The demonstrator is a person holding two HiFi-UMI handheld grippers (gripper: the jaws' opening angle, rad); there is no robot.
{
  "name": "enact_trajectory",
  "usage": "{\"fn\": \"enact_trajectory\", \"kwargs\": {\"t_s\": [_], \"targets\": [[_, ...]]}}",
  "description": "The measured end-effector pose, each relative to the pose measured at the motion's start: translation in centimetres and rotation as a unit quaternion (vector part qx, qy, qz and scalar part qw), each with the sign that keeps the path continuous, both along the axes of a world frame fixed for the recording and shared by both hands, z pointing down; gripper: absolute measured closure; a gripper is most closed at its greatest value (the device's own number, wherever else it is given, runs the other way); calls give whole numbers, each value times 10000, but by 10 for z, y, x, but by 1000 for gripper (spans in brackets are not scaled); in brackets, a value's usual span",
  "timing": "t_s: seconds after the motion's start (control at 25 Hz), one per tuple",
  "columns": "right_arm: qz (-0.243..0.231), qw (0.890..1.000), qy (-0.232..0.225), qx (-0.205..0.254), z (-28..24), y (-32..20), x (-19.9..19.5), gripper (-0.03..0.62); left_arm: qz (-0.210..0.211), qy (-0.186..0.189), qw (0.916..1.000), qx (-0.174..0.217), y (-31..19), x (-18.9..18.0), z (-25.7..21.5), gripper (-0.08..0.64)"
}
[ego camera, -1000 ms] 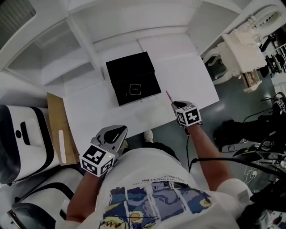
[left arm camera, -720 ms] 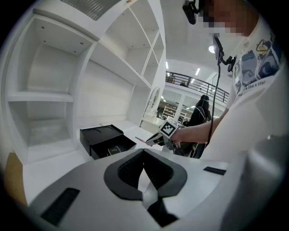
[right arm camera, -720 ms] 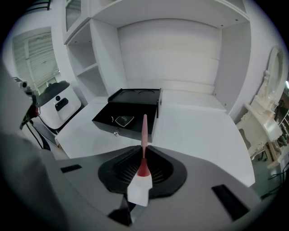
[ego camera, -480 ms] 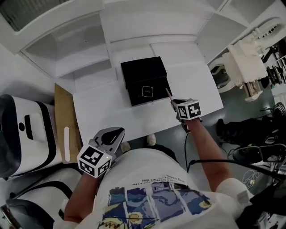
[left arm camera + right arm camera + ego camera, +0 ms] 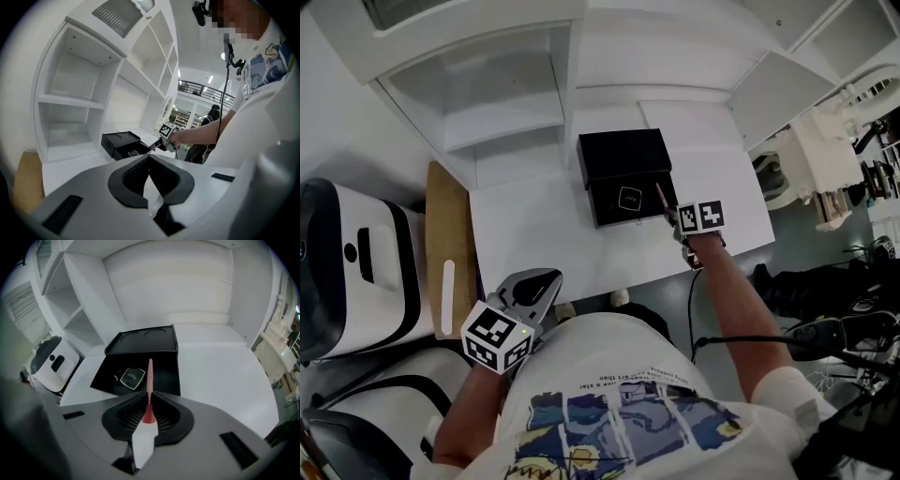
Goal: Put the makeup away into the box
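A white table (image 5: 534, 234) stands against white shelves (image 5: 506, 103), with a brown board (image 5: 450, 244) at its left edge and a cream carved piece of furniture (image 5: 825, 159) off to the right. The black box (image 5: 623, 164) sits open at the table's far side, a small compact (image 5: 628, 198) lying inside. The right gripper (image 5: 672, 217) is clamped on a thin pink stick (image 5: 150, 376) whose tip points over the open box. The left gripper (image 5: 150, 161) hangs near the person's shirt, jaws together and empty
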State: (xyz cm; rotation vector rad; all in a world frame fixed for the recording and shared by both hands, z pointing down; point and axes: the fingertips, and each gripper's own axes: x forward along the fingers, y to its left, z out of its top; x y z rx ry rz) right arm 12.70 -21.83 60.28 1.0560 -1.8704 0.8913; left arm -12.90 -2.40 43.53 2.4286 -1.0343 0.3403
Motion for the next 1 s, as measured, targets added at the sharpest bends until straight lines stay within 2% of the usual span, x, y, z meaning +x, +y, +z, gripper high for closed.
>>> {"fn": "enact_trajectory", "kwargs": {"t_s": [0.32,0.6,1.0], "targets": [[311,9982,-153,-490,10,-16,-16,529,-111,135,9998,8,-7,-18,3,546],[763,9939,-175,-777,22,-30,-13,529,-134,173,9998,-22,-7,-29,5,546],[506,9954,403,-709,37,-46,-24,529,-289,178,9994,-93,-4,-46,9,546]]}}
